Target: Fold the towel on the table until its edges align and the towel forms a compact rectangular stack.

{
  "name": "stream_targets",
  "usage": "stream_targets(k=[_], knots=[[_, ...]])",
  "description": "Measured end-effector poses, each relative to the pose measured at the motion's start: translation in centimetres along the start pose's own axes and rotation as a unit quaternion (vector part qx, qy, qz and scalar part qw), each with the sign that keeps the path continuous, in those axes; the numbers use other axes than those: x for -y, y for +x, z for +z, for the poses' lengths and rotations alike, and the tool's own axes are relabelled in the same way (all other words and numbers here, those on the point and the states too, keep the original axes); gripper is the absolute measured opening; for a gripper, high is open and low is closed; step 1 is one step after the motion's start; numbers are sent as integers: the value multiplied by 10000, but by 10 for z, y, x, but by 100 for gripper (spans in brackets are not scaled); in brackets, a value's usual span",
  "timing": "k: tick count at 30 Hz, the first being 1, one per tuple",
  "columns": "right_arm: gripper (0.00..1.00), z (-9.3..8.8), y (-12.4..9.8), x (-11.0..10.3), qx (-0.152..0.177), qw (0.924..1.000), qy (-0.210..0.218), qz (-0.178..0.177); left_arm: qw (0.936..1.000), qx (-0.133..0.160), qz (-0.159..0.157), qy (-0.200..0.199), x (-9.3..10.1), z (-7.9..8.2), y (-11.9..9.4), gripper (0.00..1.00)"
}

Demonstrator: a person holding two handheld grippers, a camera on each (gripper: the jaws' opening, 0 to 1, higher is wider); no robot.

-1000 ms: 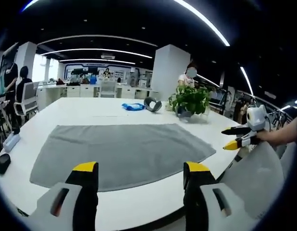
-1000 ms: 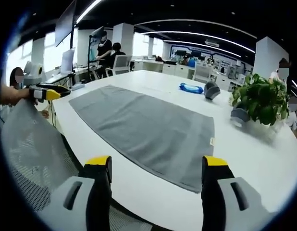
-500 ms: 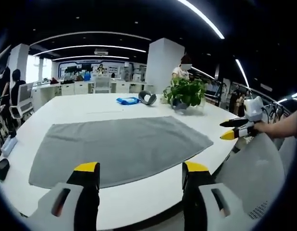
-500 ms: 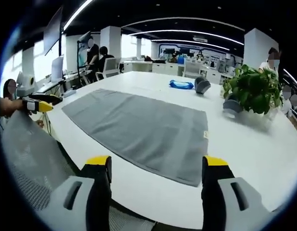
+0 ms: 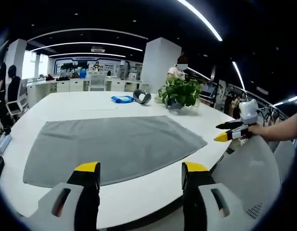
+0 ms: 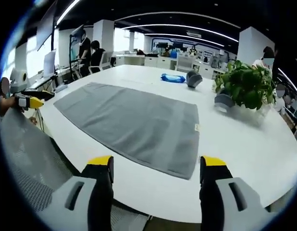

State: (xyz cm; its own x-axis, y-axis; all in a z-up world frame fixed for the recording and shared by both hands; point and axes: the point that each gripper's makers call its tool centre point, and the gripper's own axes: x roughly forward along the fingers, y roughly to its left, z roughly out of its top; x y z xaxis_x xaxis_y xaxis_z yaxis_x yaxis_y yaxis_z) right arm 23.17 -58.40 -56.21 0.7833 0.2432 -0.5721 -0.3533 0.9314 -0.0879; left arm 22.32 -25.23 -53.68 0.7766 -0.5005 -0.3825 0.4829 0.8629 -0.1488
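Observation:
A grey towel [image 5: 110, 147] lies spread flat on the white table [image 5: 57, 103]; the right gripper view has the same towel [image 6: 129, 122] with a small tag on its right edge. My left gripper [image 5: 139, 175] hangs open off the near table edge, short of the towel. My right gripper [image 6: 155, 168] is open too, off the towel's near right corner. In the left gripper view the right gripper [image 5: 231, 132] appears at the right, held by a hand. The left gripper [image 6: 28, 100] comes in at the left of the right gripper view.
A potted plant [image 5: 179, 94] stands at the far right of the table, with a blue cloth [image 5: 120, 99] and a dark round object [image 5: 141, 96] behind the towel. A mesh chair back [image 6: 23, 159] is beside the table edge. People sit at desks in the background.
Both views have shifted a little; the towel sits slightly farther left and lower in the frames. The towel itself lies as before, and both grippers stay open.

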Motion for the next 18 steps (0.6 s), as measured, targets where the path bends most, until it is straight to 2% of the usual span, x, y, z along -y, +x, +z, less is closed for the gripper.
stream_targets(k=[6,9,15,18], knots=[[72,-1,-1,-2,-61,10000,25,32,10000,-82,-29,36,1,-2,1,71],[71,1,-1,-2,8,9999,111,54,9999,42,-140,-47,6,3,1,71],[70,7,-2,-7,171,9993,261,183,9999,55,-65,-106,2,3,0,73],[68,8,-2,-9,199,9991,263,267,9999,-2,92,-123,-4,0,0,74]])
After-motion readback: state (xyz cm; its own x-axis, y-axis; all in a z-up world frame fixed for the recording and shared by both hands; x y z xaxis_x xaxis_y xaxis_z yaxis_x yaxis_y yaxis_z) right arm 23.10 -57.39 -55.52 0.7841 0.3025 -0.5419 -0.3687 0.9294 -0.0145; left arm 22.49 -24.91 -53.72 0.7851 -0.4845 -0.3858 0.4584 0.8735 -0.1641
